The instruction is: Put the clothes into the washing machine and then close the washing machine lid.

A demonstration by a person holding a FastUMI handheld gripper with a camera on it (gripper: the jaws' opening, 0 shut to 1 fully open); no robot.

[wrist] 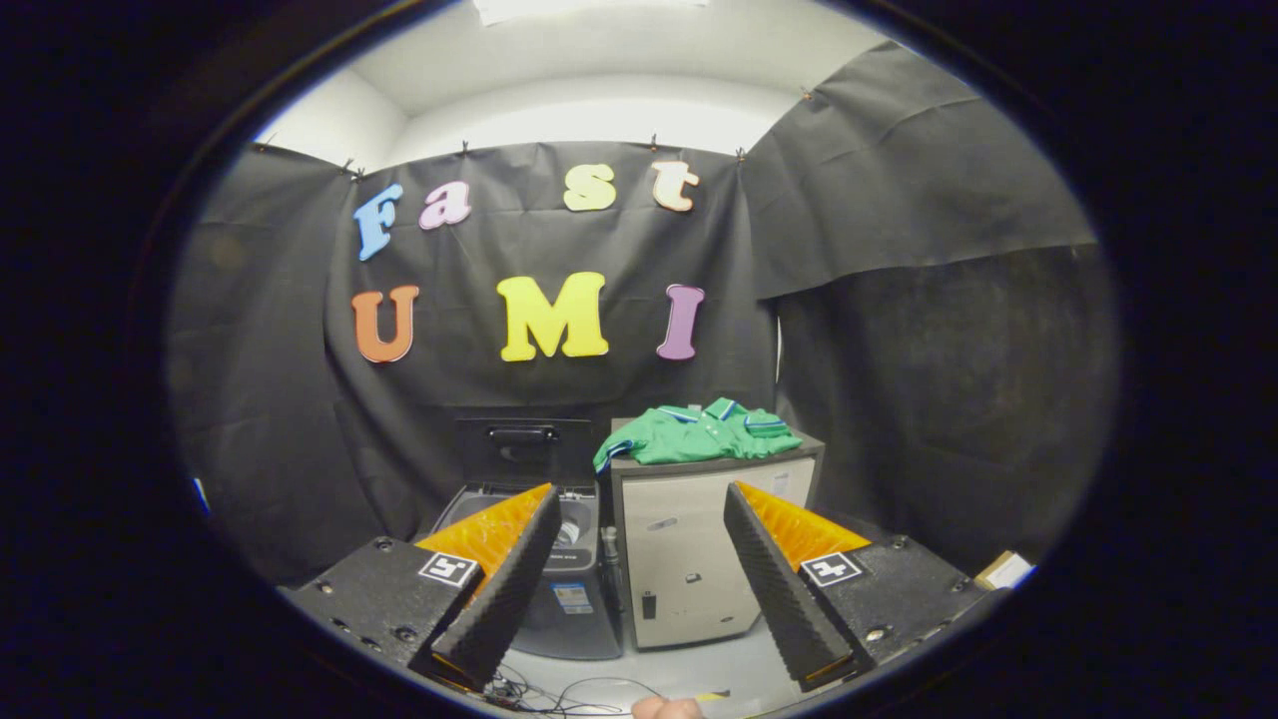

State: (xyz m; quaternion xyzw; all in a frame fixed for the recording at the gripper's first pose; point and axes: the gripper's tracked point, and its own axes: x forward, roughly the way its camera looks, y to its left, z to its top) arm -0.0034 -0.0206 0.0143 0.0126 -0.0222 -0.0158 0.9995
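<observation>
Black cloth walls back a washing machine [559, 559] with raised lid [523, 451] beside a cabinet [699, 559] bearing green clothes [699, 435]; claw [641, 514] open, empty.

gripper view, level, facing washing machine [544, 559] (far off)

Green shirt [699, 432] with blue-white trim is sitting crumpled on top of the pale cabinet [689, 559], center of the frame. Dark washing machine [559, 589] is just left of it, lid [524, 451] standing up open.
</observation>
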